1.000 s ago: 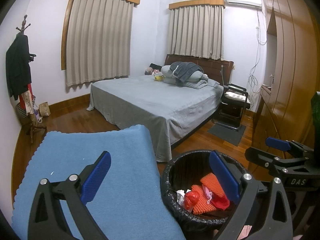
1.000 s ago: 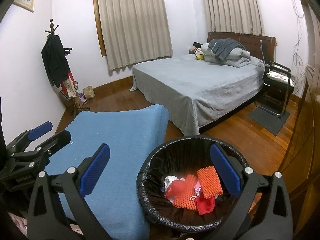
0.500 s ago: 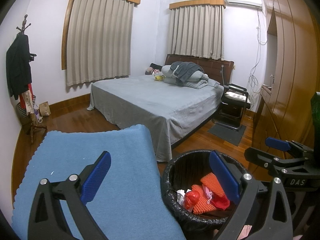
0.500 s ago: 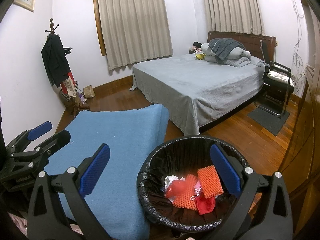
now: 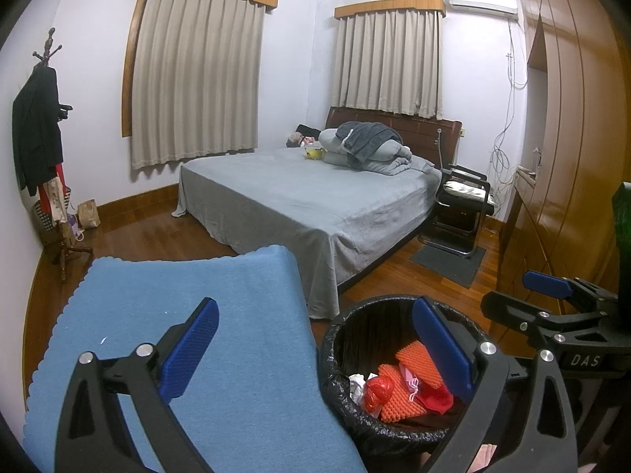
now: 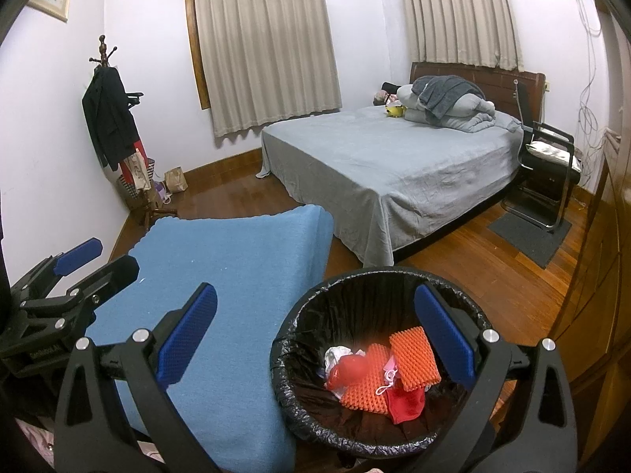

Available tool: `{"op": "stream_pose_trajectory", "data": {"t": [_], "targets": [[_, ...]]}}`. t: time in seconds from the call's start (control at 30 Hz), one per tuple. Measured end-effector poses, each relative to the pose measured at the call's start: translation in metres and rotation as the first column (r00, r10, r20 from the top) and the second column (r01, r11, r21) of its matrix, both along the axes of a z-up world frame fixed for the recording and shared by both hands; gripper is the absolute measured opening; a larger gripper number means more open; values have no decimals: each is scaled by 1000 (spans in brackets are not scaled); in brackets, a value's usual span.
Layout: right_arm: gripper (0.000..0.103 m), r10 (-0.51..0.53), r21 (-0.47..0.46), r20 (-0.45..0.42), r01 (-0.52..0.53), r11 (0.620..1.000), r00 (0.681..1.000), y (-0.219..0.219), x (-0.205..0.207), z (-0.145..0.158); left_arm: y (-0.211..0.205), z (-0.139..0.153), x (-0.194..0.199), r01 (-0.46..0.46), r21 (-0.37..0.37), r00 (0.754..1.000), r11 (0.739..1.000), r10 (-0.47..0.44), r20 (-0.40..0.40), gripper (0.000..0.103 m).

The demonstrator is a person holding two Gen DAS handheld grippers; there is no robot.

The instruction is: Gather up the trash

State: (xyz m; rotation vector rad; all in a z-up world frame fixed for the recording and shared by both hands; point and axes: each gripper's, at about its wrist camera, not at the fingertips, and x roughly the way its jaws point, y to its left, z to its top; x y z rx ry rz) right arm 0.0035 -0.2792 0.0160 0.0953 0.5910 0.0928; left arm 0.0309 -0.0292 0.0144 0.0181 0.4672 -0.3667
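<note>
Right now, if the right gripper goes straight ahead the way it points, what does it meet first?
Probably the blue cloth near its right edge, by the bin. The open right gripper points between them; depth is unclear.

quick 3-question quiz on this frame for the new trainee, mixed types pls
1. True or false: the left gripper is shut on a piece of trash.
2. Multiple choice: where do the orange pads lie? A) on the blue cloth B) in the bin C) on the bed
3. Fill in: the bin is lined with a ____ bag.

Key
1. False: both it and the right gripper are open and hold nothing.
2. B, with the red and white scraps.
3. Black.
</note>
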Motion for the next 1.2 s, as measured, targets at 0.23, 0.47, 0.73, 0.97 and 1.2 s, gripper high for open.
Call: {"op": "stream_pose_trajectory", "data": {"t": [0.23,0.47,0.73,0.97,1.2], "targets": [[98,0,0,0,0,1000,1000,0,0,0,0,0,0,0,0,1000,1000,0,0,97],[98,0,0,0,0,1000,1000,2,0,0,1,0,0,0,1,1000,1000,0,-1,97],[98,0,0,-3,0,1000,1000,1,1,0,0,0,0,0,1,1000,1000,0,-2,97],[98,0,1,-6,0,1000,1000,1,1,1,0,1,0,0,0,1000,1000,0,-4,97],[98,1,2,-12,-1,1000,1000,0,3,-6,-1,-4,-1,-1,-2,1000,1000,1,-8,97]]}}
